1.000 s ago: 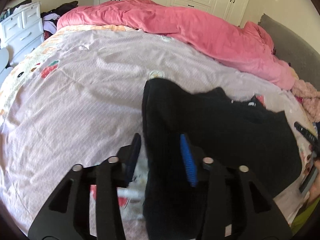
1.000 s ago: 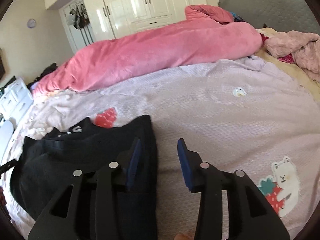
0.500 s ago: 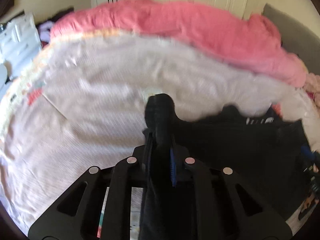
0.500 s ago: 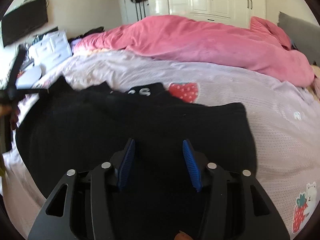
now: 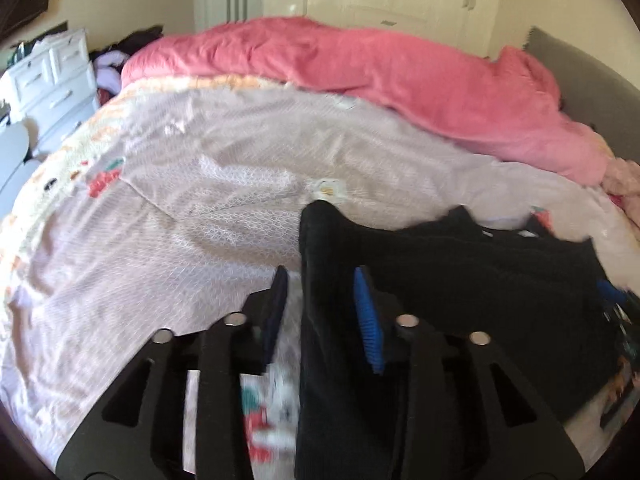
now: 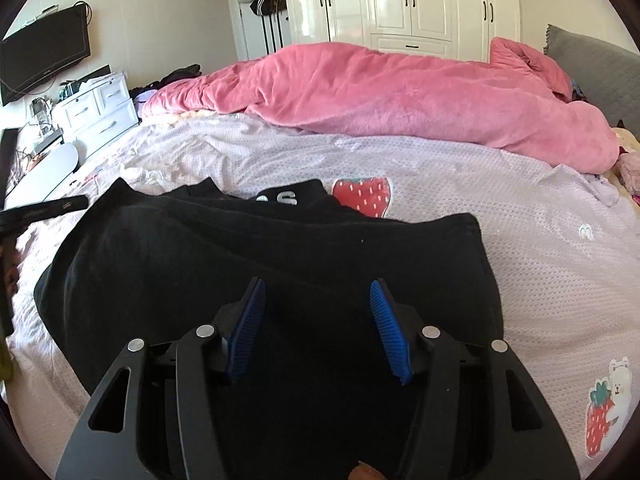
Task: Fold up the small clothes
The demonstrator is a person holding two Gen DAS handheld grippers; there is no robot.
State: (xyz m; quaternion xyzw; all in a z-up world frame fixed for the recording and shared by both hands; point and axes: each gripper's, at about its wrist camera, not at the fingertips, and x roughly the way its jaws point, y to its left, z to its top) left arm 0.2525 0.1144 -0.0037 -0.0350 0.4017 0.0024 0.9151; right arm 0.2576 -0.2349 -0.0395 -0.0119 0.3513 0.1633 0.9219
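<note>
Black knit garment [image 6: 280, 264] spread flat on lilac patterned bedsheet [image 6: 540, 240], raised fold between spread left gripper [image 5: 320, 312] fingers, right gripper [image 6: 316, 320] fingers spread above it

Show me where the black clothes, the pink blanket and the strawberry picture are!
black clothes [image 6: 260, 264], right wrist view, flat middle.
pink blanket [image 6: 400, 92], right wrist view, top of heap.
strawberry picture [image 6: 362, 196], right wrist view, red centre.
</note>
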